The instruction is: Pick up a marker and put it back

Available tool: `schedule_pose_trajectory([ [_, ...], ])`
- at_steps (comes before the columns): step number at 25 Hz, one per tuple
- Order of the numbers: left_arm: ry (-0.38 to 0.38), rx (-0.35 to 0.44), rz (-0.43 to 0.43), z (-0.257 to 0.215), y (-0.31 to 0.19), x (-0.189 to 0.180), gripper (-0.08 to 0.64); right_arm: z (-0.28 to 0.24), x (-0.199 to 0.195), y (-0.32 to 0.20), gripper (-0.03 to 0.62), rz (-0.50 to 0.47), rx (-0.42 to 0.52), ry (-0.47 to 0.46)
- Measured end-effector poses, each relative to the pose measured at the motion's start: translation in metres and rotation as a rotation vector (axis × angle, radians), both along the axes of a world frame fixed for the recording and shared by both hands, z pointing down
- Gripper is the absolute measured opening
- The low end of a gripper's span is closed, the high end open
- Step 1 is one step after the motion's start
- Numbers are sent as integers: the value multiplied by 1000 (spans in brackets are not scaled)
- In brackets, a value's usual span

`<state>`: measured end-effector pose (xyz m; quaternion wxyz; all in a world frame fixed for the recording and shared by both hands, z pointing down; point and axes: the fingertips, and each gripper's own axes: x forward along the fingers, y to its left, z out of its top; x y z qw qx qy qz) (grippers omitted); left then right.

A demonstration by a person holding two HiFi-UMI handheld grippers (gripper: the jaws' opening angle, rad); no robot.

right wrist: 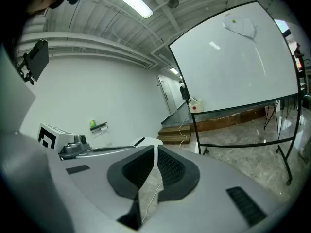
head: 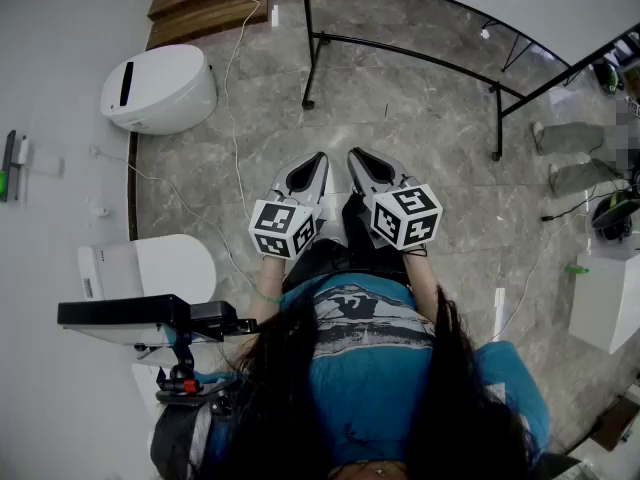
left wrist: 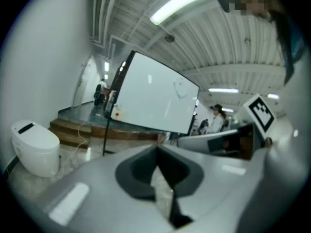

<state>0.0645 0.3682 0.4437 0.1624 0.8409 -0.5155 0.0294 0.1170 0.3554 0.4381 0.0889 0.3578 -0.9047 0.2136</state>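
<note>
Two grippers are held side by side, close to the person's body, above the marble floor point(head: 420, 108).

1. Left gripper point(head: 316, 160): the jaws are closed tip to tip, with nothing between them.
2. Right gripper point(head: 358, 156): the jaws are likewise fully closed and empty.
3. No marker is held. Judged from this, the pick-up has not begun.

The marker point(head: 8, 166) appears to lie on a small wall ledge point(right wrist: 98, 126) to the person's left. Dark and green items show there, too small to identify with certainty. Between the grippers and that wall stand a white floor unit point(head: 160, 88) and a trailing cable point(head: 232, 118). Farther ahead is the whiteboard point(right wrist: 233, 67) on its black stand point(head: 400, 53). Whether its lower rail carries another marker cannot be told.

Recommended procedure:
- Turn toward the ledge and step clear of the cable and the floor unit.
- Use one gripper only and keep the other out of the way.
- Open the jaws well before reaching the ledge, wider than the marker barrel.
- Approach level and close across the barrel at mid-length, not on the cap.
- Lift straight off the ledge so that neighbouring items are not disturbed.
- To return it, seat the marker fully on the ledge before opening the jaws, because a round barrel is likely to roll off.
</note>
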Motion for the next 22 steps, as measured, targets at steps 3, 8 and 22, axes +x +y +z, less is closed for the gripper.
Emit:
schedule_pose_trajectory([
  [3,3,3,-7,0,2,-5,2,0,-5,2,29,-10,9,3],
  [8,-8,-15,-23,13,-64,-12,2,12,-13,-68,29,-32,-4,-4],
  [22,-21,-18,-41,6,-246,4,2,1,-4,-257,29,-76,12,-31],
])
